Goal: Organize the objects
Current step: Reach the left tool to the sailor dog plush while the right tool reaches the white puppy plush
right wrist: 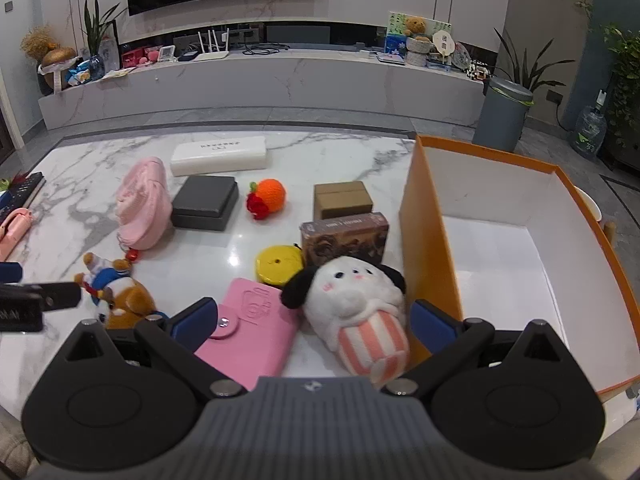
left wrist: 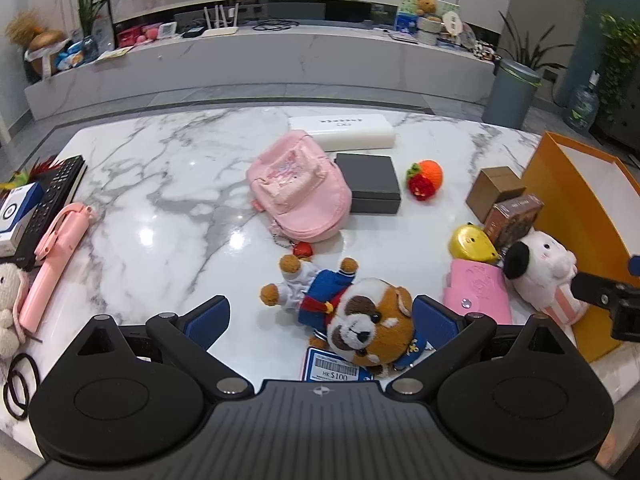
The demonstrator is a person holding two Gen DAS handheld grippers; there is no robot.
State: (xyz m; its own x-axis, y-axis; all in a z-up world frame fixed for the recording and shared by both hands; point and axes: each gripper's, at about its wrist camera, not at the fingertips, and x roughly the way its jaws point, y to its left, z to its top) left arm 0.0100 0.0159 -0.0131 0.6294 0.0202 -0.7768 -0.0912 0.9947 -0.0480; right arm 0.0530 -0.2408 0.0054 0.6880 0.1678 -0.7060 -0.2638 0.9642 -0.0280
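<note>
My left gripper [left wrist: 324, 316] is open low over the marble table [left wrist: 160, 184]. A brown plush dog in a blue uniform [left wrist: 352, 312] lies between its fingers, its head close to the right pad [left wrist: 434, 314]. My right gripper [right wrist: 314, 320] is open too, around a white plush with black ears and a striped cup [right wrist: 356, 304] and part of a pink wallet [right wrist: 252, 336]. Its right pad [right wrist: 430, 320] is beside the wall of the open orange box [right wrist: 424, 240], whose white inside holds nothing.
Further back lie a pink backpack [left wrist: 300, 188], black box [left wrist: 370, 182], white box [left wrist: 344, 132], crochet orange [left wrist: 426, 178], cardboard box [right wrist: 342, 200], brown card box [right wrist: 346, 238] and yellow round case [right wrist: 278, 266]. Remote [left wrist: 56, 192], pink stick [left wrist: 52, 260] and hair ties [left wrist: 20, 384] sit left.
</note>
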